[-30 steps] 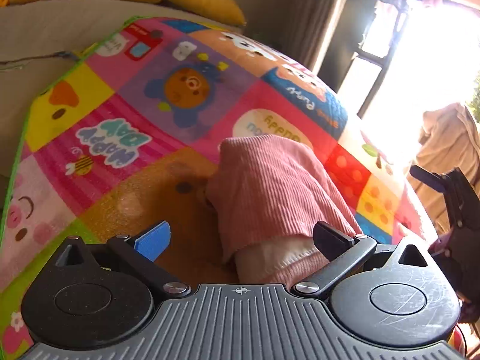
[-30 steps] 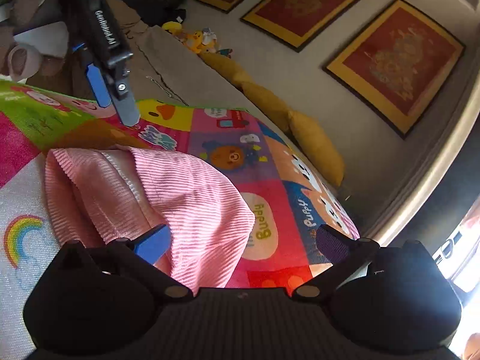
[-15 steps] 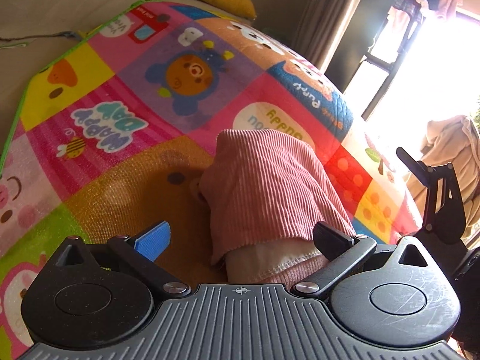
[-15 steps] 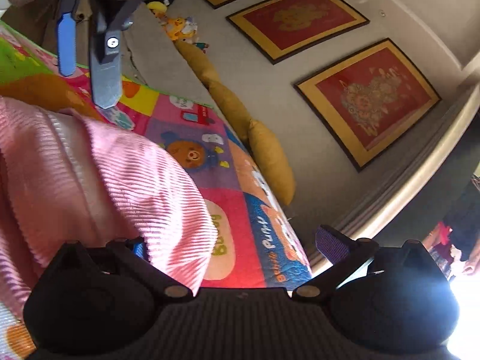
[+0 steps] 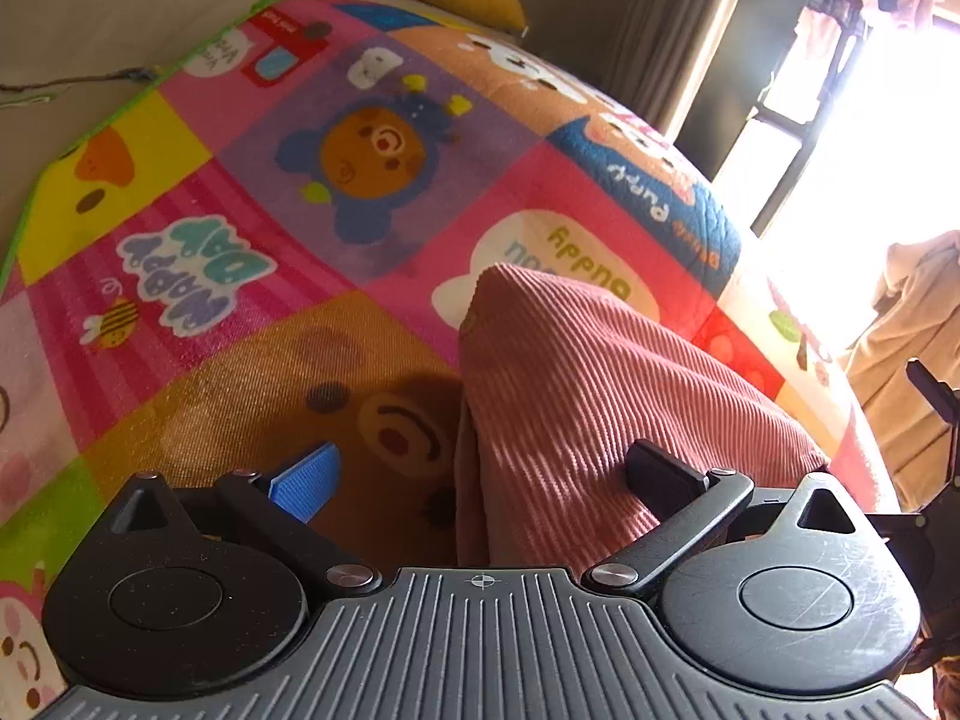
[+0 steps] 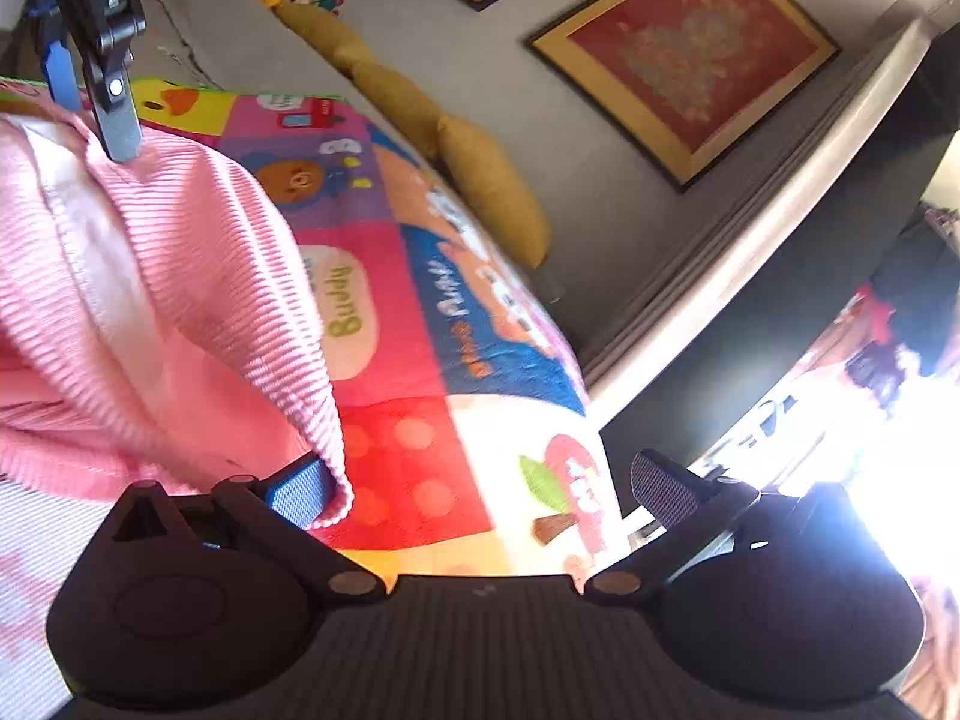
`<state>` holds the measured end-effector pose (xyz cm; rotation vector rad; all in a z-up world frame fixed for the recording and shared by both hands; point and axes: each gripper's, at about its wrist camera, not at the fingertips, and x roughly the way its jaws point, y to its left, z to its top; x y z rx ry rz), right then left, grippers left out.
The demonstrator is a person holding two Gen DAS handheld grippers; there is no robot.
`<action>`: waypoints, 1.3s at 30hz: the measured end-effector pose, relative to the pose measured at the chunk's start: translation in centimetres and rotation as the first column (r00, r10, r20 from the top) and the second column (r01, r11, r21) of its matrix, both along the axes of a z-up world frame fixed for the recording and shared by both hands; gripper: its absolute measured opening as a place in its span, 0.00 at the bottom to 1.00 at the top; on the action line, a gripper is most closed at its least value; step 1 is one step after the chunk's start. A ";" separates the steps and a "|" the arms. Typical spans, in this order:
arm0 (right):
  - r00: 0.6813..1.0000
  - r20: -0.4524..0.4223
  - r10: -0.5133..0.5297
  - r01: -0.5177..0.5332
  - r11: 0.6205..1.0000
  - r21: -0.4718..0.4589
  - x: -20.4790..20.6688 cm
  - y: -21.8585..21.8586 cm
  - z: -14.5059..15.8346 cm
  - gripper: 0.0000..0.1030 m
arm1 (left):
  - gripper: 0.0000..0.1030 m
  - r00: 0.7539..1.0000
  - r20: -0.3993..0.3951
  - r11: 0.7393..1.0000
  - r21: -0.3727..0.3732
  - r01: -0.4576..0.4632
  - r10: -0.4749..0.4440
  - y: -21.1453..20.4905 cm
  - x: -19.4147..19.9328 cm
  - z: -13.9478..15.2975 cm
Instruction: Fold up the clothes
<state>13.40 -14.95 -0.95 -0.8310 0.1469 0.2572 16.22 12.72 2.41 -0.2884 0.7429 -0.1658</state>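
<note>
A pink ribbed garment [image 5: 606, 396] lies folded in a mound on the colourful play mat [image 5: 252, 276]. My left gripper [image 5: 480, 477] hovers open just over its near end: the black finger [image 5: 660, 471] is above the cloth and the blue pad [image 5: 306, 480] above bare mat. In the right wrist view the garment [image 6: 180, 276] fills the left side, its pale lining showing. My right gripper [image 6: 483, 489] stands open at the garment's edge, and a fold of cloth hangs against its blue pad [image 6: 294, 492]. The left gripper [image 6: 102, 72] appears at top left, one fingertip at the cloth.
The mat covers a beige bed or sofa [image 5: 90, 30] with yellow cushions [image 6: 492, 186] along a wall hung with framed pictures [image 6: 690, 54]. A bright window [image 5: 870, 132] and a beige cloth heap [image 5: 906, 348] lie to the right. The right gripper's tip [image 5: 936, 396] shows at that edge.
The garment's open end with the pale lining has dropped out of the left view, which now shows a smooth folded mound. The right gripper has drawn back to the right, off the cloth.
</note>
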 end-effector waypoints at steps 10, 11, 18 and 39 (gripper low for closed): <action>0.964 -0.160 0.214 -0.154 0.934 0.323 -1.5 1.3 5.9 1.00 | 1.00 0.993 -0.055 0.982 0.149 0.112 -0.105 -1.3 -1.1 -1.5; 0.970 -0.166 0.179 -0.116 0.935 0.334 -0.3 2.0 6.1 1.00 | 1.00 0.992 -0.058 0.981 0.155 0.118 -0.110 -1.3 -1.2 -1.5; 0.914 -0.404 0.030 0.030 0.989 0.142 6.2 5.9 -0.3 1.00 | 1.00 0.991 -0.057 0.978 0.168 0.126 -0.118 -1.4 -2.1 -1.8; 0.894 -0.382 0.233 -0.177 0.968 0.177 2.6 8.9 -0.9 1.00 | 1.00 0.995 0.039 0.986 0.144 0.086 -0.093 -1.1 -4.4 -0.2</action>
